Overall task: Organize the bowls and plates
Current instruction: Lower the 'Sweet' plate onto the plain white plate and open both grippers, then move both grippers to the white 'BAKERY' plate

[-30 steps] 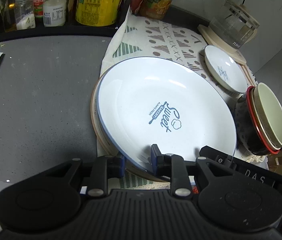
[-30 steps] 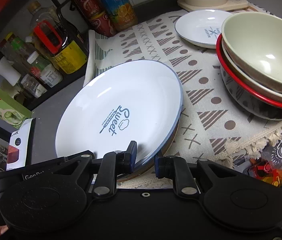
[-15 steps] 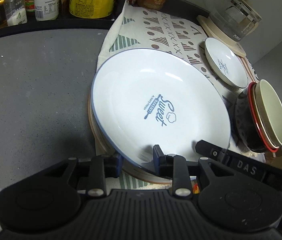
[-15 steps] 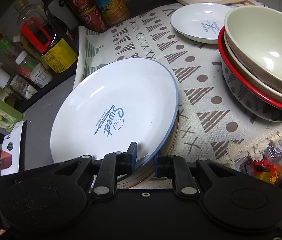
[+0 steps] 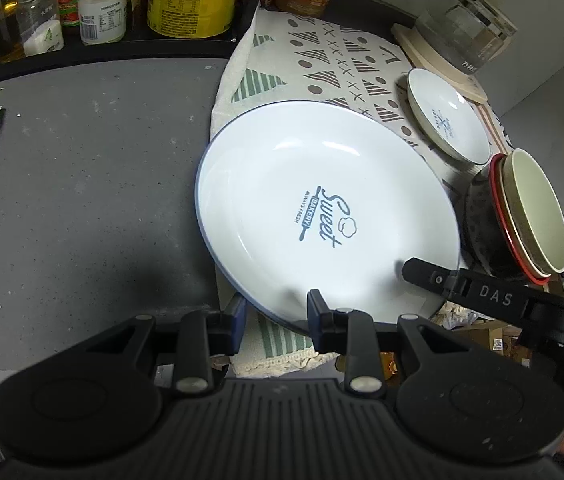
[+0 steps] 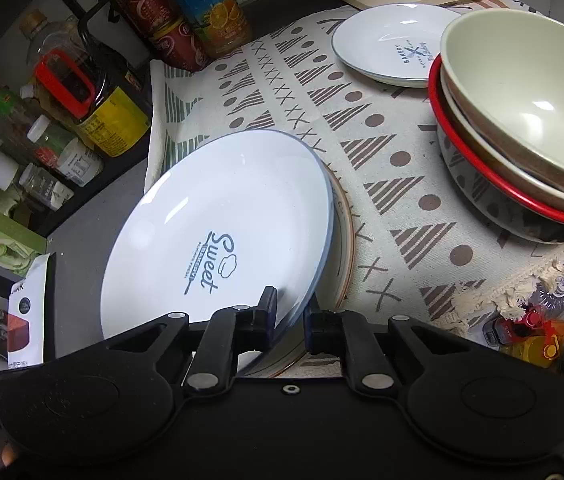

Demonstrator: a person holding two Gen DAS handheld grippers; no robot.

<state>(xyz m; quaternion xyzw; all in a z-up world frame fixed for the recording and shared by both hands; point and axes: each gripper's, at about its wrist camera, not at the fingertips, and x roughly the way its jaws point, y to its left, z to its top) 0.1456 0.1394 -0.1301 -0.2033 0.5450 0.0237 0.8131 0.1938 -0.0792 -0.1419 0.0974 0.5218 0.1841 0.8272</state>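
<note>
You are gripping the large white plate with the blue rim and the "Sweet Bakery" print (image 5: 322,216) at its near edge with both grippers and tilting it up off the plate beneath. The left gripper (image 5: 276,312), at the bottom centre of its view, has its jaws set narrow around the rim, and they have just been opening a little with the rim between them; whether the pads are pressing I cannot tell. The right gripper (image 6: 290,308) has its jaws nearly together on the same rim and has just been closing further, so it appears to be carrying the plate.

The step in hand looks like lifting this plate from its stack on the patterned cloth (image 6: 394,184). The next move calls for a firm pinch before you are raising it, and a clear path past the stacked bowls with the red rim (image 6: 522,152) at the right.

The right view is showing the brown-rimmed plate (image 6: 344,240) lying under the lifted one, hidden in the left view. The left view is showing the bare grey counter (image 5: 82,200) at left. Both are showing the small white dish (image 5: 448,120) near the far edge of the cloth.
</note>
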